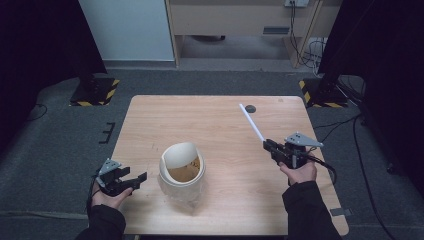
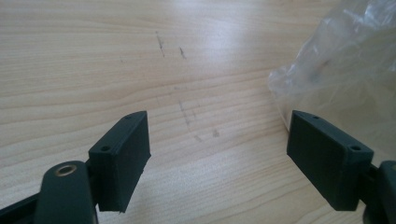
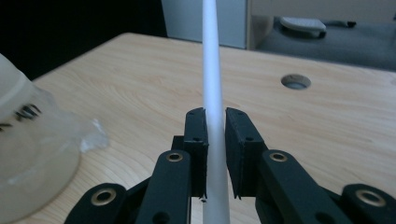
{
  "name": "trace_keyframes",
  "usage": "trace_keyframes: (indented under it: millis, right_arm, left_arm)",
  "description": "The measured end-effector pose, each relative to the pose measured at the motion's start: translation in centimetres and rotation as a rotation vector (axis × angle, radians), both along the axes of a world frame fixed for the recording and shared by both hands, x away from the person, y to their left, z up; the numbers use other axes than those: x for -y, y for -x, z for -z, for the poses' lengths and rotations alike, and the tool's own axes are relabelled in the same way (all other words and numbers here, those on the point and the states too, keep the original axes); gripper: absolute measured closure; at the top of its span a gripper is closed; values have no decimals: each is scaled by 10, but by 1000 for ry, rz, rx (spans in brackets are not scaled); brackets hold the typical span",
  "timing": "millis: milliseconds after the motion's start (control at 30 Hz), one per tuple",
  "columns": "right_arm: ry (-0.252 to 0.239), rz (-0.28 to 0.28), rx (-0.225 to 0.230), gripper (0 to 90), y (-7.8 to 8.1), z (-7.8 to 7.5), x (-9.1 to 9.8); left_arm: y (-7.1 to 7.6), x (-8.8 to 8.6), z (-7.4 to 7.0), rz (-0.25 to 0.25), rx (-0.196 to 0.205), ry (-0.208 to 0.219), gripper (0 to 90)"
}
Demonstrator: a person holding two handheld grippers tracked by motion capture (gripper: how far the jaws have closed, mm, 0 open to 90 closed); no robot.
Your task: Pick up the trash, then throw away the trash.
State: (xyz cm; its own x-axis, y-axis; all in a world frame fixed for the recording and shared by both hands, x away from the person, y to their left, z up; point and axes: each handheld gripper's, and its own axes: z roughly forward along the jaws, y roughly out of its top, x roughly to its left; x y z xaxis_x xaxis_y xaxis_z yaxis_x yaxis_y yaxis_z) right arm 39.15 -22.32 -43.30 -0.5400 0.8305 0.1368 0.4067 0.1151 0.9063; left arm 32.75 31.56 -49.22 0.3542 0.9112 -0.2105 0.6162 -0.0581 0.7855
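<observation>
A white straw (image 1: pixel 251 123) sticks out forward and to the left from my right gripper (image 1: pixel 270 145), which is shut on it at the right side of the table. In the right gripper view the straw (image 3: pixel 211 79) runs up between the two black pads. A cream cup (image 1: pixel 181 167) with brown drink and a partly lifted lid stands mid-table inside a clear plastic bag (image 1: pixel 186 200). My left gripper (image 1: pixel 135 180) rests at the table's left front edge, jaws open and empty, a short way left of the cup. The bag (image 2: pixel 345 79) lies just beyond its right jaw.
The wooden table (image 1: pixel 150 115) has a round cable hole (image 1: pixel 250 108) near its far edge, also seen as the hole (image 3: pixel 295 81) beyond the straw. Dark carpet surrounds the table, with stand bases at the far corners and cables at the right.
</observation>
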Motion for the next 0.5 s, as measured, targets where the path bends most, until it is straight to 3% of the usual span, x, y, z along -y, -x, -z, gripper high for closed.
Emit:
trace_keyframes:
  millis: [267,500]
  right_arm:
    - [-57,-10,98,794,8,-26,4]
    - [-99,-3,140,795,12,-38,10]
  left_arm:
    - [2,2,-9,-6,61,37,209]
    - [5,-3,-23,-45,132,71,210]
